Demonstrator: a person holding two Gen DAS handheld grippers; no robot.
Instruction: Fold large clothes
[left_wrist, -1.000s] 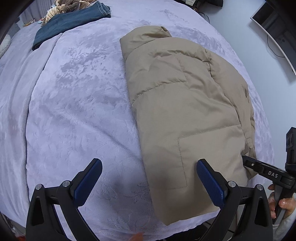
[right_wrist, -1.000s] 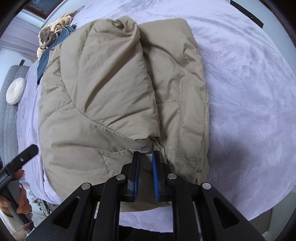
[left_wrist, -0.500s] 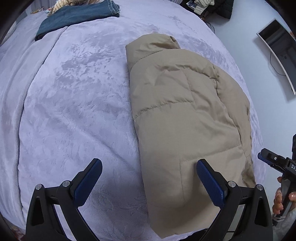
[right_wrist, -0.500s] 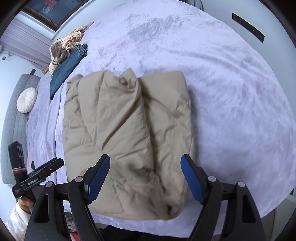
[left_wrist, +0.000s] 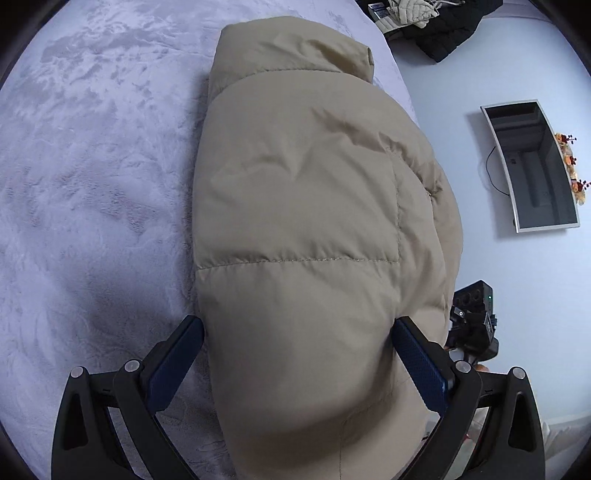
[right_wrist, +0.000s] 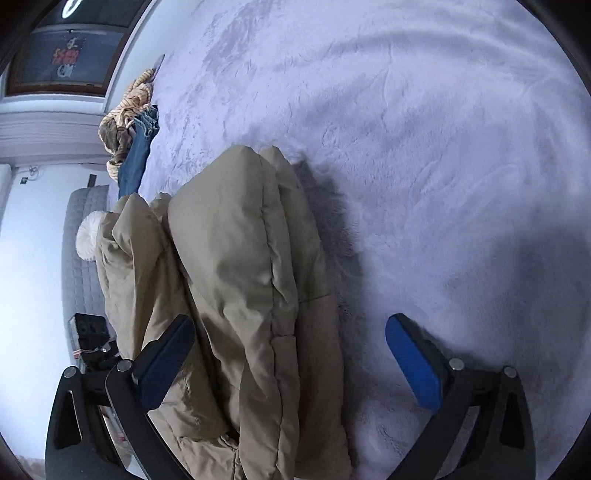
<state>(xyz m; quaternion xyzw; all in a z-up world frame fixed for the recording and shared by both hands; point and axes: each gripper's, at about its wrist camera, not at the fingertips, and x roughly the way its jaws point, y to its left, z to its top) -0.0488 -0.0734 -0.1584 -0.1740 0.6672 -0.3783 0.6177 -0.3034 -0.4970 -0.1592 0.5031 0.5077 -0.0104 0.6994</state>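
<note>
Lying between the left hand-held gripper's (left_wrist: 297, 360) spread fingers, the jacket (left_wrist: 310, 206).

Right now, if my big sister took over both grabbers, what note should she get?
Left gripper: open, its fingers on either side of the near end of the tan puffer jacket, not clamped.
Right gripper: open, over the jacket's right edge, holding nothing.
The jacket lies on the lavender blanket, already folded lengthwise into a narrow bundle, collar at the far end.
Folded jeans sit at the blanket's far edge.
Left to do, probably: grip the near end and fold it toward the collar.
</note>
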